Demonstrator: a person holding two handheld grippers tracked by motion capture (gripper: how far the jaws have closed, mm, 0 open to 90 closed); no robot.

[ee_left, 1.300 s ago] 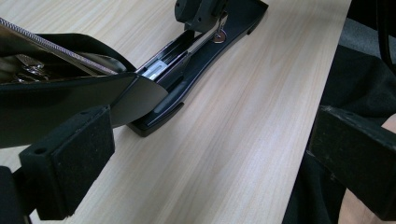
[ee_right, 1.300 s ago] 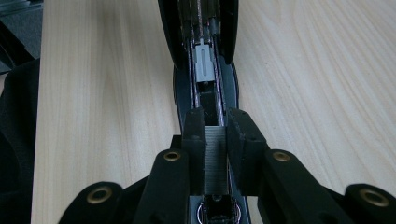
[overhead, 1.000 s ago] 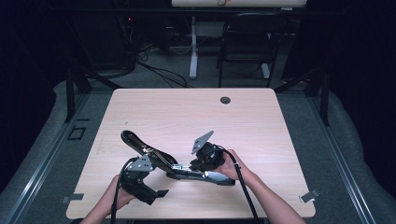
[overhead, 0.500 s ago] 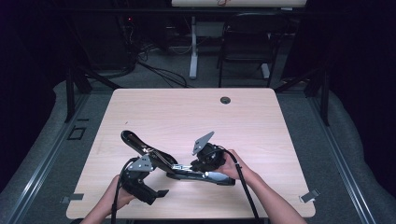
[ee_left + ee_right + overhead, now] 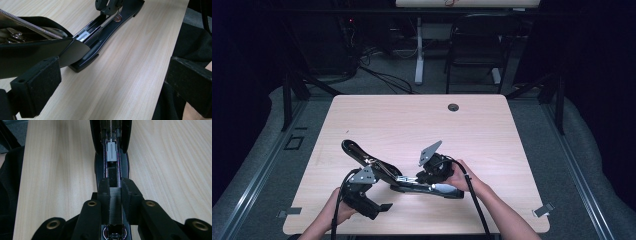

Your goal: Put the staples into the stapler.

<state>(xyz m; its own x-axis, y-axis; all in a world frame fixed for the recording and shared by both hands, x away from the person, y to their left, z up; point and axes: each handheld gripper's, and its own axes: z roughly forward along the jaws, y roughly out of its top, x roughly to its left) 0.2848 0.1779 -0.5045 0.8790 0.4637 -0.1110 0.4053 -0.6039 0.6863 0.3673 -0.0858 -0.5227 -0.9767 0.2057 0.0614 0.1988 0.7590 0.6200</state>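
A black stapler (image 5: 432, 189) lies on the wooden table (image 5: 412, 125) near its front edge, with its lid (image 5: 362, 154) swung up and back to the left. The magazine channel (image 5: 111, 171) is exposed, and a grey pusher (image 5: 111, 151) sits in it. My right gripper (image 5: 115, 190) is shut on a ribbed strip of staples (image 5: 115, 203) held lengthwise right over the channel. In the high view the right gripper (image 5: 414, 179) points left along the stapler. My left gripper (image 5: 112, 82) stands wide open at the stapler's front end, and the raised lid (image 5: 37, 50) lies against its left pad (image 5: 37, 87).
A round cable hole (image 5: 453, 107) is in the table's far edge. A dark chair (image 5: 474, 45) and a desk leg (image 5: 418, 50) stand beyond the table. Bare wood stretches across the far half of the table.
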